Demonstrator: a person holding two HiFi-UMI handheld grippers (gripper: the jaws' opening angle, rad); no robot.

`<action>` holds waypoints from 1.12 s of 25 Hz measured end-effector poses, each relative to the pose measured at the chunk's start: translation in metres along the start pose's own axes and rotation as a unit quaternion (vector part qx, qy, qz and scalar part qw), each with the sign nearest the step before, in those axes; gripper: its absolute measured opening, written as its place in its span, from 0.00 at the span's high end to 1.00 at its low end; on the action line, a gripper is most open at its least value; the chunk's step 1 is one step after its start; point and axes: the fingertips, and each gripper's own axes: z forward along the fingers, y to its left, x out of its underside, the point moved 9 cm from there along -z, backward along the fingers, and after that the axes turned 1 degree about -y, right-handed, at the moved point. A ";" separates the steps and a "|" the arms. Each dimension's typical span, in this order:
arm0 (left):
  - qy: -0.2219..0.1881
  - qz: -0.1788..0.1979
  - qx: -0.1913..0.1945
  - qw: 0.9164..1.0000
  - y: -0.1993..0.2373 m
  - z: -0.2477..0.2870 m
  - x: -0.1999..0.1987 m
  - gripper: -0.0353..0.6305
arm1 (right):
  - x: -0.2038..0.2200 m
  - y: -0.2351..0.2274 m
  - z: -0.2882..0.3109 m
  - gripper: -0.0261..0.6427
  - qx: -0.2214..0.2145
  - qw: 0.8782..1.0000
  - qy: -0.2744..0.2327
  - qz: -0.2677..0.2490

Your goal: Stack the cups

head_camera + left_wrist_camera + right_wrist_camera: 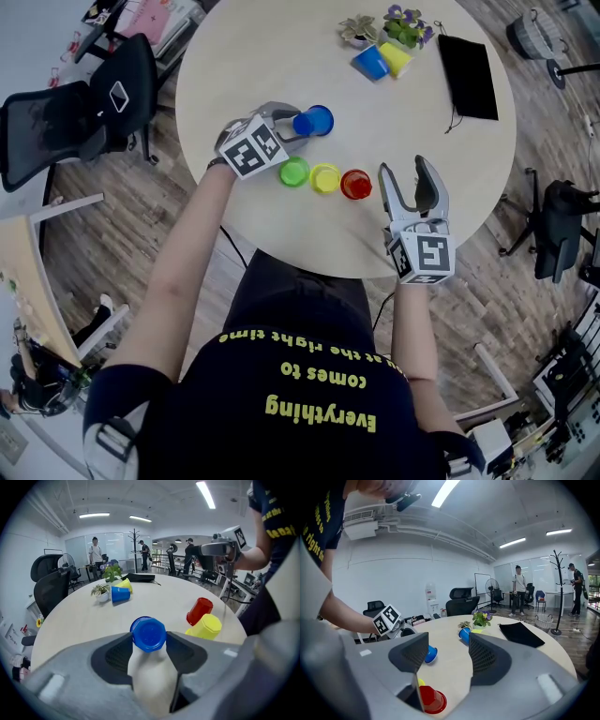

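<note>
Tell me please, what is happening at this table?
A person works at a round table with a gripper in each hand. The left gripper is closed on a blue cup that lies on its side. A green cup, a yellow cup and a red cup stand upside down in a row beside it, none stacked yet. The right gripper is open and empty, near the red cup.

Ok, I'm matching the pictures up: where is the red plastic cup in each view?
Head view: red plastic cup, centre, right end of the row.
Left gripper view: right of centre, mid-height.
Right gripper view: bottom edge, left of centre.
Shared landmark: blue plastic cup in the left gripper.
</note>
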 end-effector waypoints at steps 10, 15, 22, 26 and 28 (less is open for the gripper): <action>-0.004 -0.001 0.008 1.000 0.003 0.023 -0.021 0.60 | 0.005 -0.005 -0.013 0.54 0.013 1.000 0.000 0.005; -0.013 -0.004 0.003 1.000 0.004 0.024 -0.024 0.61 | 0.007 -0.011 -0.018 0.54 0.021 1.000 0.000 0.008; -0.036 0.001 -0.011 0.999 -0.003 -0.010 -0.037 0.62 | 0.003 -0.012 -0.017 0.54 0.017 1.000 -0.010 0.006; -0.043 0.006 -0.011 0.999 -0.016 -0.036 -0.046 0.62 | -0.001 -0.008 -0.015 0.54 0.005 1.000 -0.017 0.001; -0.043 0.007 -0.009 0.999 -0.025 -0.046 -0.048 0.62 | -0.003 -0.005 -0.013 0.54 -0.002 1.000 -0.020 -0.002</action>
